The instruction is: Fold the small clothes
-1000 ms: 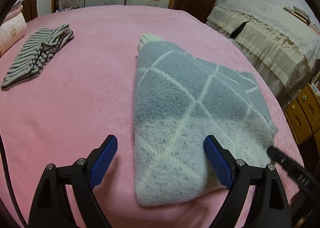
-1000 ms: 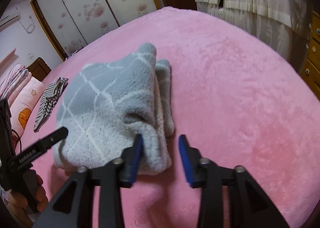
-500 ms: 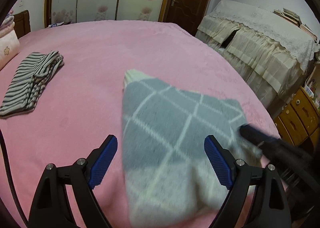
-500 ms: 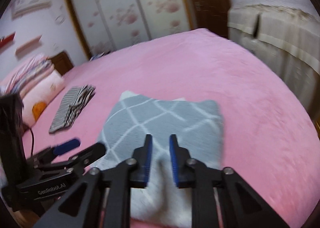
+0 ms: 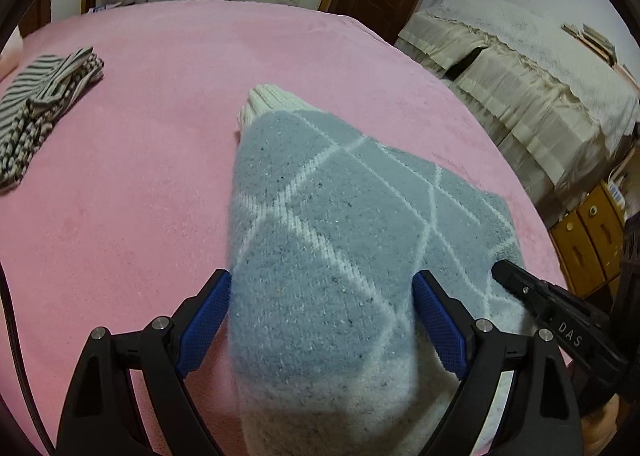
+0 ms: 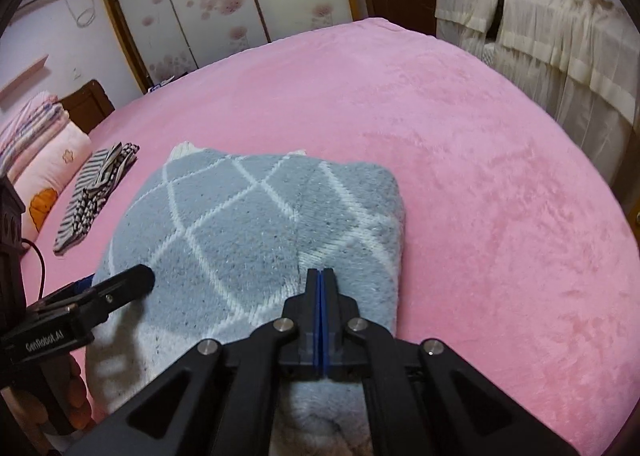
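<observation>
Closed now after standing half apart a second ago, the right gripper (image 6: 319, 280) rests its pressed-together blue pads on the grey diamond-patterned sweater (image 6: 248, 224), holding nothing visible. Wide open, the left gripper (image 5: 320, 316) straddles the sweater's near fold on the pink bedspread (image 5: 120, 196), striped clothes (image 5: 36, 104) far left.

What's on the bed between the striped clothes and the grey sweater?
Nothing: only bare pink blanket separates the striped clothes from the sweater, clearest in the left wrist view.
</observation>
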{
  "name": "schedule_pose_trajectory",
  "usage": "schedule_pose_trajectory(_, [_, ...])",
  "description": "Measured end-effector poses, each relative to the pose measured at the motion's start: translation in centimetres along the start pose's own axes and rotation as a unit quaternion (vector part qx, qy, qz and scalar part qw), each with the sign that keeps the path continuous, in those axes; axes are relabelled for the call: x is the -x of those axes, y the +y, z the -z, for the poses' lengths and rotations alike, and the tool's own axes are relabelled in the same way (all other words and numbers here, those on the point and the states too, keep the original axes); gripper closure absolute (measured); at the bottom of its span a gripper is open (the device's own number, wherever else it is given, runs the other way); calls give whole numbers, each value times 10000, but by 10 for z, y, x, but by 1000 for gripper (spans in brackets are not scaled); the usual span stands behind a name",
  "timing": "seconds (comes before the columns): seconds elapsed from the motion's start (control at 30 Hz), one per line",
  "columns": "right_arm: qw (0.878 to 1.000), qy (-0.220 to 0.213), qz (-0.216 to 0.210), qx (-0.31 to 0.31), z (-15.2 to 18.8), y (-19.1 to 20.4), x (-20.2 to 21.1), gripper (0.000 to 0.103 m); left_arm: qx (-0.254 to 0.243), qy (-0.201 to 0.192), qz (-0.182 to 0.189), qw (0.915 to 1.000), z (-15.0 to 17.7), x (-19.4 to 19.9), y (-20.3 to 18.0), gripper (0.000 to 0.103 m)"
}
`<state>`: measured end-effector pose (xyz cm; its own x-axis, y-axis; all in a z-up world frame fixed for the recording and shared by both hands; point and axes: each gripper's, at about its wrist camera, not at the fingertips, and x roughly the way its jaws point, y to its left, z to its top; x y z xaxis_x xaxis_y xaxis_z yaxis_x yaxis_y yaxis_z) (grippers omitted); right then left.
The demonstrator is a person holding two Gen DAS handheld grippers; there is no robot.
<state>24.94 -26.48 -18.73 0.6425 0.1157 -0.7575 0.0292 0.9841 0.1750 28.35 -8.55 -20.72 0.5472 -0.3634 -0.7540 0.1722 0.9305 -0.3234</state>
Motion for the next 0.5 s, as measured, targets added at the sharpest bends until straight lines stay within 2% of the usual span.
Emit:
schedule_pose_trajectory(0.13, [10000,-27,-64,1,-4,6,7,103,38,57,64,10000,-2,4,6,13])
schedule_pose_trajectory(0.3, [9998,-171,-131,-12,-5,2,28,100,-147,30,92,9998,-3,21,-2,13])
schedule_pose_trajectory(0.5, [9994,-255,-208,80,-9,3,54,100,-440,-5,67,9990,-12,50,-22,6])
